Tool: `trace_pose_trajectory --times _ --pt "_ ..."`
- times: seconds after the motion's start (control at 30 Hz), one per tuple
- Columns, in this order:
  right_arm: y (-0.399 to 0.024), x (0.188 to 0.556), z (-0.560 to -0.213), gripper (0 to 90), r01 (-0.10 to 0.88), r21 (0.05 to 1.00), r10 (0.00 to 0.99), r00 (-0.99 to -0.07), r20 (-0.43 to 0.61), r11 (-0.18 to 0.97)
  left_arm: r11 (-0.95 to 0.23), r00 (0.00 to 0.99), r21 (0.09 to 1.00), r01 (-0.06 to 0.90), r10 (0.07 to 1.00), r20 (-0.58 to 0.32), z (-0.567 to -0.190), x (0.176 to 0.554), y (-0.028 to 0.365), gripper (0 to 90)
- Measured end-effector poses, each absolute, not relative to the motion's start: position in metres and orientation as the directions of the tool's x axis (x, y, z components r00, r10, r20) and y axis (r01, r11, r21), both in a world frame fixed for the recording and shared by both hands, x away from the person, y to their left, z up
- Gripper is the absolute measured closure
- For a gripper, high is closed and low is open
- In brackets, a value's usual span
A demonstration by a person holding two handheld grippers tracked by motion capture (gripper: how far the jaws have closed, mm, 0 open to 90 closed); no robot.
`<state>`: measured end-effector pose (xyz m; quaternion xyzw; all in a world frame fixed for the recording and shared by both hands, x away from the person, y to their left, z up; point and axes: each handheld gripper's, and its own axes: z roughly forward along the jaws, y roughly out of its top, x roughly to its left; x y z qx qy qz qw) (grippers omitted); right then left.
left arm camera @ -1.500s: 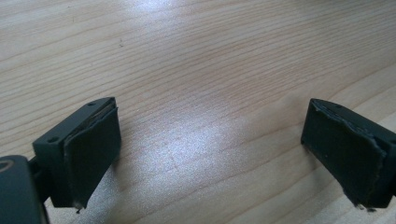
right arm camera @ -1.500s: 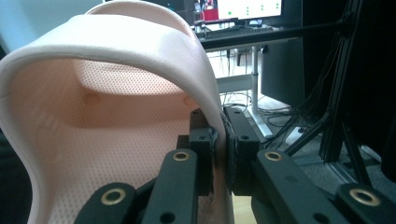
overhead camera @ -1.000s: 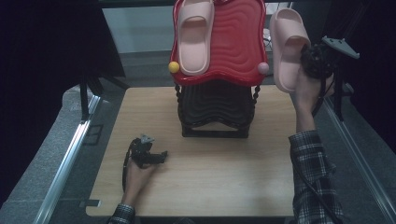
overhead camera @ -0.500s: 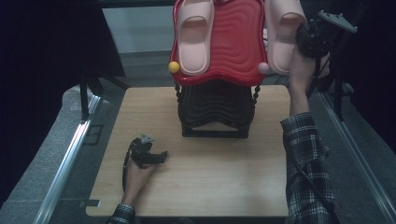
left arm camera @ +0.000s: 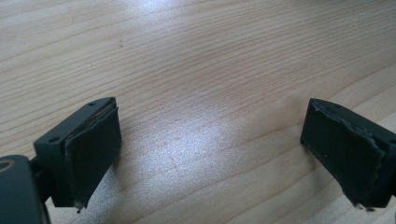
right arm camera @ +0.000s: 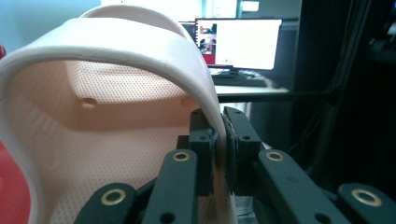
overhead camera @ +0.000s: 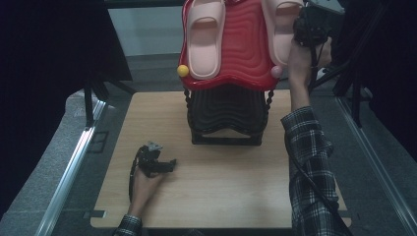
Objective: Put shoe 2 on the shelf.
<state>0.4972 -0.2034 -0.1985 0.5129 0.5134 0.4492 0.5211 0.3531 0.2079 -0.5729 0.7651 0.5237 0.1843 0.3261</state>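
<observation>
So the right gripper (right arm camera: 219, 154) has its jaws clamped tight on the strap edge of the second pink slipper (right arm camera: 107, 116), pinching that thin band right where it curves down toward the sole. From the right gripper view the slipper opens away from the jaws to the left, its dotted footbed visible under the arch of the strap, so the shoe hangs off the pinch rather than sitting squarely in it.

In the high view the right gripper (overhead camera: 314, 24) is up at the top right corner of the red wavy tray (overhead camera: 246, 49), and the second pink slipper (overhead camera: 282, 29) lies with its long axis running up and down the tray, roughly parallel to the first pink slipper (overhead camera: 205, 39) already resting on the tray's left half. The held one looks like it's over the right half, close to the edge with the pink knob (overhead camera: 277, 72); whether its sole is actually touching the tray is hard to call from here.

That's the thing the coming move hinges on, in my opinion: the slipper has to stay lined up alongside its mate before the jaws let go.

The left gripper (left arm camera: 210, 154) is nowhere near it, jaws spread wide with nothing between them, parked on the wooden table (overhead camera: 221, 187) well in front of the black stand (overhead camera: 225, 115).
</observation>
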Motion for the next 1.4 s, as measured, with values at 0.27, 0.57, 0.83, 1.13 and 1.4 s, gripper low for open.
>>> trace_pose_trajectory --times 0.27,0.57,0.83,1.13,1.4 --pt "-0.193 0.509 -0.197 79.2 0.095 0.994 0.998 0.029 -0.059 0.056 -0.239 0.384 0.692 0.681 0.922 -0.059 -0.573 0.353 0.208 5.0" --pt "-0.188 0.501 -0.194 59.6 0.073 0.995 0.996 -0.067 -0.063 0.068 -0.239 0.384 0.692 0.681 0.922 -0.059 -0.573 0.353 0.208 5.2" --pt "-0.203 0.483 -0.202 59.8 0.069 0.996 0.991 -0.127 -0.042 0.051 -0.24 0.383 0.691 0.682 0.922 -0.058 -0.573 0.353 0.208 5.2" --pt "-0.234 0.461 -0.214 71.6 0.023 0.999 0.986 -0.165 -0.022 0.026 -0.238 0.381 0.691 0.682 0.923 -0.058 -0.573 0.353 0.207 5.2" --pt "-0.258 0.456 -0.245 89.5 0.005 1.0 0.978 -0.207 -0.027 0.028 -0.235 0.38 0.692 0.682 0.923 -0.06 -0.573 0.353 0.207 5.2"
